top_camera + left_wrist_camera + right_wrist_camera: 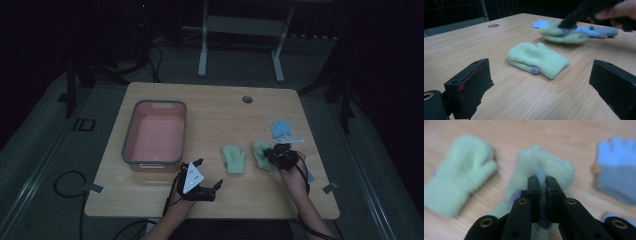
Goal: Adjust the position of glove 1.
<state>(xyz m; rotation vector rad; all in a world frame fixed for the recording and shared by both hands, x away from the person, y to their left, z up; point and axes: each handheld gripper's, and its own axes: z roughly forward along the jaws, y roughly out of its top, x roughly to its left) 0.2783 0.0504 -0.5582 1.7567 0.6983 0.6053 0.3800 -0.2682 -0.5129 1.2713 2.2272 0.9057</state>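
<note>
Right gripper (541,181) pinching green mitten (541,167), apparently its fabric bunched. Left gripper (539,82) spread, second mitten (537,60) at twelve o'clock on desk (215,110).

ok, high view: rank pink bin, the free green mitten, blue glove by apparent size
1. pink bin, by far the largest.
2. free green mitten.
3. blue glove, smallest as seen, but the right gripper hides part of it, so 2 versus 3 is unsure.
</note>
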